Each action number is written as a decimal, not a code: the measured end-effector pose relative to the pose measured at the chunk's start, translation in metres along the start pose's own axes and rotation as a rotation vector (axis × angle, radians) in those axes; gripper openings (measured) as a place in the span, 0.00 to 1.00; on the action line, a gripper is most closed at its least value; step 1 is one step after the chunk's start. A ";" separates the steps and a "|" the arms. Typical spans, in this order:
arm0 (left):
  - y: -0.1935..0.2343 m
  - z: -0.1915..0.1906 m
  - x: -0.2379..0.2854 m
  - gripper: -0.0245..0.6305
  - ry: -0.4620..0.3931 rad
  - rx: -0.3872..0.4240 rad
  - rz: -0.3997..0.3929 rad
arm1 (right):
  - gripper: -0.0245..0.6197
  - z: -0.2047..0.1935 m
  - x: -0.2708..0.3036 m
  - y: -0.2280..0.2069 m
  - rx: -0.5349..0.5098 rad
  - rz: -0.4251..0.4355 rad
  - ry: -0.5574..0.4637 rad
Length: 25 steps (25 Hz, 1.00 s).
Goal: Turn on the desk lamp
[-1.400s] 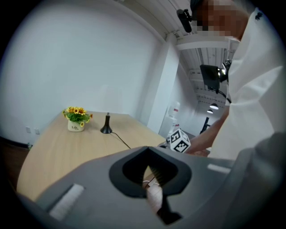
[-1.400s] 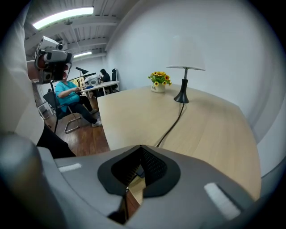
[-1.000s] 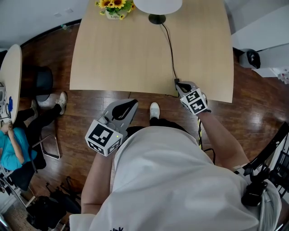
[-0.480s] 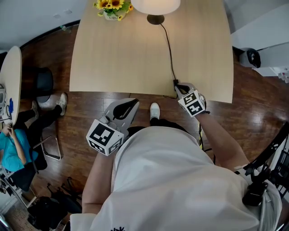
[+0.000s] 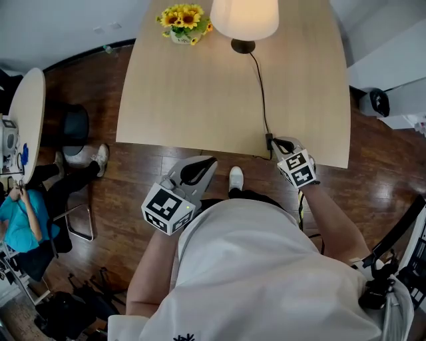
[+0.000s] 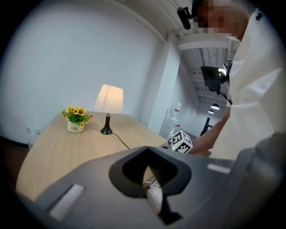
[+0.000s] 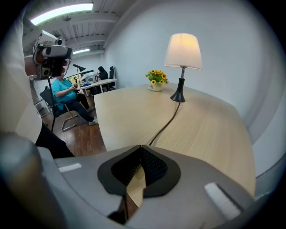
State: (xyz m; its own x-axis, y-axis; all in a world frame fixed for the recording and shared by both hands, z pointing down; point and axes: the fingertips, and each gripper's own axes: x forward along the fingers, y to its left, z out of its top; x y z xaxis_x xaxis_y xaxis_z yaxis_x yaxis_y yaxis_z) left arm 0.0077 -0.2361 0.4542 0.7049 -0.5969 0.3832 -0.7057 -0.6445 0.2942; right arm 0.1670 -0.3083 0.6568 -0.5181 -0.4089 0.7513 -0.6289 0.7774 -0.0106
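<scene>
The desk lamp stands at the table's far edge, its shade glowing warm; it also glows in the left gripper view and the right gripper view. Its black cord runs from the base to an inline switch at the near table edge. My right gripper is shut, its tips beside that switch, with nothing between the jaws. My left gripper is shut and empty, held off the table over the floor.
A small vase of sunflowers stands left of the lamp. The light wooden table ends just ahead of both grippers. A seated person and a round table are at the far left, on dark wood floor.
The lamp shade has gone from plain white to a warm glow. The head view has shifted, so the table sits lower and more to the right. The right gripper stays at the switch.
</scene>
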 end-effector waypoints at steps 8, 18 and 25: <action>-0.005 -0.001 -0.010 0.04 -0.016 0.012 -0.025 | 0.05 0.025 -0.033 0.002 0.007 -0.028 -0.082; -0.016 -0.022 -0.064 0.04 -0.040 0.044 -0.064 | 0.08 0.048 -0.078 0.056 0.042 -0.081 -0.182; -0.024 -0.052 -0.134 0.04 -0.047 0.079 -0.086 | 0.10 0.049 -0.111 0.128 0.076 -0.130 -0.227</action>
State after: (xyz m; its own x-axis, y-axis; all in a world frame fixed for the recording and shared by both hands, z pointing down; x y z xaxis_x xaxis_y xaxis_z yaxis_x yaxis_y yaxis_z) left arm -0.0736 -0.1164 0.4413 0.7667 -0.5581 0.3172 -0.6357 -0.7289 0.2542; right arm 0.1157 -0.1871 0.5401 -0.5416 -0.6061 0.5826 -0.7357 0.6770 0.0203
